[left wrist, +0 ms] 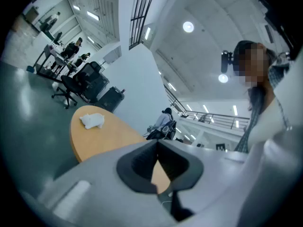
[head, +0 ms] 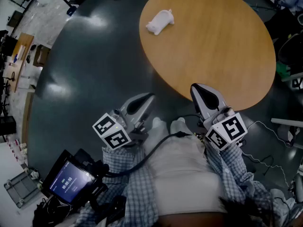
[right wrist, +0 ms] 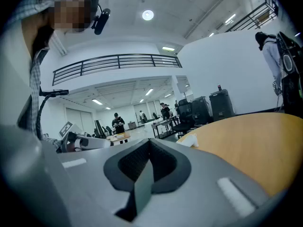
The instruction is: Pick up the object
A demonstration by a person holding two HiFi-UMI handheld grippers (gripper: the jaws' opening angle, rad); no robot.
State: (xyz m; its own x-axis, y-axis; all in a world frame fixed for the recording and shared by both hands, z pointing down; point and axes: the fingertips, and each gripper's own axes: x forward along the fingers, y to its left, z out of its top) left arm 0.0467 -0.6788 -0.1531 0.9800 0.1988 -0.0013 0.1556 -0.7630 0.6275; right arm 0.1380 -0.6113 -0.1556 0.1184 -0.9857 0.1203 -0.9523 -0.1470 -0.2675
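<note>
A small white plush object [head: 160, 21] lies near the far left edge of the round wooden table [head: 222, 46]. Both grippers hang close to the person's body, short of the table's near edge and well away from the object. My left gripper [head: 149, 97] is over the dark floor, shut and empty. My right gripper [head: 197, 88] is just at the table's near rim, also shut with nothing in it. The left gripper view shows the white object [left wrist: 92, 121] far off on the table [left wrist: 113, 138], beyond the closed jaws. In the right gripper view the object [right wrist: 189, 140] is a small shape on the table [right wrist: 251, 143].
A screen device [head: 70, 179] hangs at the person's left side with a cable running up. Loose cables [head: 265, 150] lie on the floor at the right. Office chairs [left wrist: 78, 84] and people stand in the background; desks [head: 21, 56] line the left wall.
</note>
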